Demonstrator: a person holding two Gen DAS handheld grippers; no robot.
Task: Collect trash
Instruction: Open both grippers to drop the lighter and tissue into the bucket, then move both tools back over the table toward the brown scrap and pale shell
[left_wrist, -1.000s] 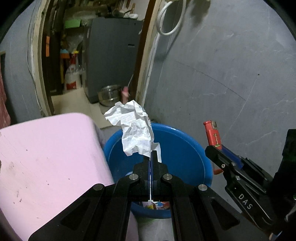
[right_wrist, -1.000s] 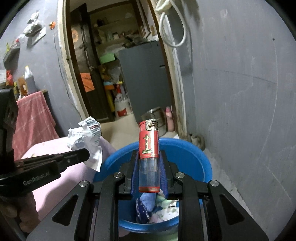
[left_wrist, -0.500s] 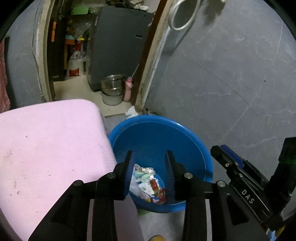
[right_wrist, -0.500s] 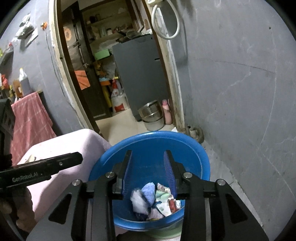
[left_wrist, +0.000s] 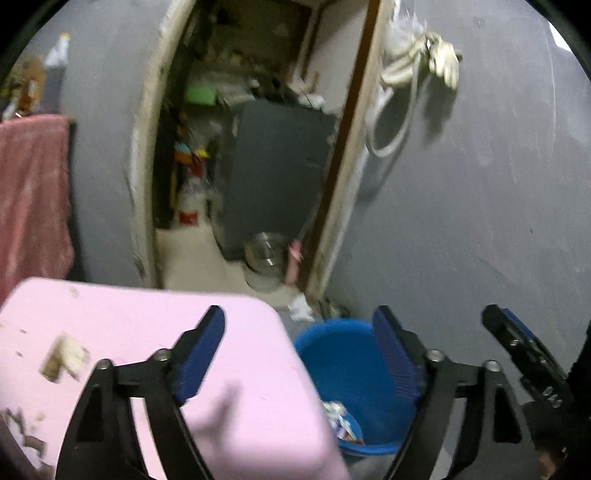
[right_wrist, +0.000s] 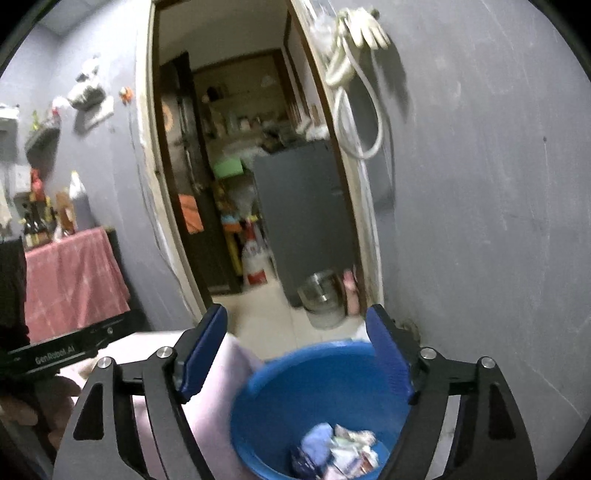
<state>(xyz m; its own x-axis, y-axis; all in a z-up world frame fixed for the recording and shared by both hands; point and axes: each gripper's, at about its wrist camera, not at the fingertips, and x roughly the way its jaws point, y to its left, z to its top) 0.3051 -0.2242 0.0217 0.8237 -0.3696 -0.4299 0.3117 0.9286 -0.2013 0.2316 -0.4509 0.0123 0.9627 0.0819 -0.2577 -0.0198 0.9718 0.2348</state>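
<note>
Left wrist view: your left gripper (left_wrist: 297, 349) has nothing in it. Its two blue pads (left_wrist: 199, 354) are far apart and are opening wider. It hangs over the edge of the pink table (left_wrist: 140, 332), and the blue bucket (left_wrist: 343, 354) sits on the floor just beside that table, down to the right. Some trash (left_wrist: 341, 421) lies in the bottom of the bucket. A small tan scrap (left_wrist: 64, 356) lies on the pink table, off to the left, and a few more bits lie at the near left corner; they are too blurry to name. Your right gripper's finger (left_wrist: 524, 354) pokes in from the right side.

In the right wrist view, your right gripper (right_wrist: 295, 343) is empty too. Its pads (right_wrist: 205, 349) are spread wide and opening, with the bucket (right_wrist: 266, 376) below and between them. The trash (right_wrist: 338, 452) shows as a pile of crumpled paper and wrappers at the bucket's bottom. Your left gripper's finger (right_wrist: 62, 349) sticks in from the left, over the pink table (right_wrist: 221, 398). Behind the bucket is a grey wall (right_wrist: 480, 206) and an open doorway (right_wrist: 236, 206).
</note>
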